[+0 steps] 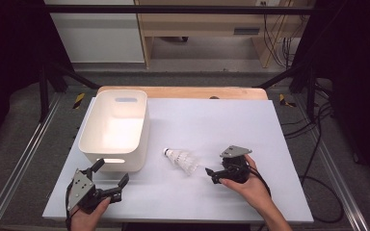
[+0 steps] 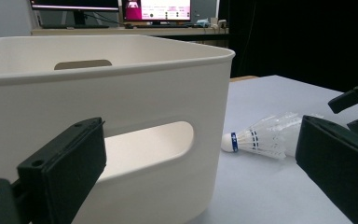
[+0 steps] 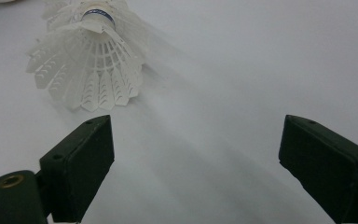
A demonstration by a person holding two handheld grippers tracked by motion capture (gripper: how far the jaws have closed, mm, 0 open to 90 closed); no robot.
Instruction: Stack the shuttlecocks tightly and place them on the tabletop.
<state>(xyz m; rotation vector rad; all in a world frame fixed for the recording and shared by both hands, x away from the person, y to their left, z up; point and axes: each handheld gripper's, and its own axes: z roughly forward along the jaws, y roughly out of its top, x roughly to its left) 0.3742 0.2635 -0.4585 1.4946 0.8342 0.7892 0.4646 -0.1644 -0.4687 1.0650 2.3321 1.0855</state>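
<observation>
Lab recording bay, black curtains point(image 1: 9, 43) around, aluminium rails point(image 1: 14, 159) on grey floor, trailing cables point(image 1: 318, 144), monitors point(image 2: 156, 9) on a desk, wooden benches point(image 1: 212, 24) behind

Shuttlecock point(image 1: 181, 160): white plastic, w/ rounded white cork tip and a blue band just behind it. Skirt is a slotted lattice, flared wide, looks intact. It lies on its side on the white table top point(image 1: 212, 120), tip pointing toward the white bin point(image 1: 115, 126), skirt pointing away from it. Sits just beside the bin's near right corner, not touching it. In the right gripper view the open skirt end point(image 3: 88, 60) faces the camera, resting flat on the surface.
</observation>
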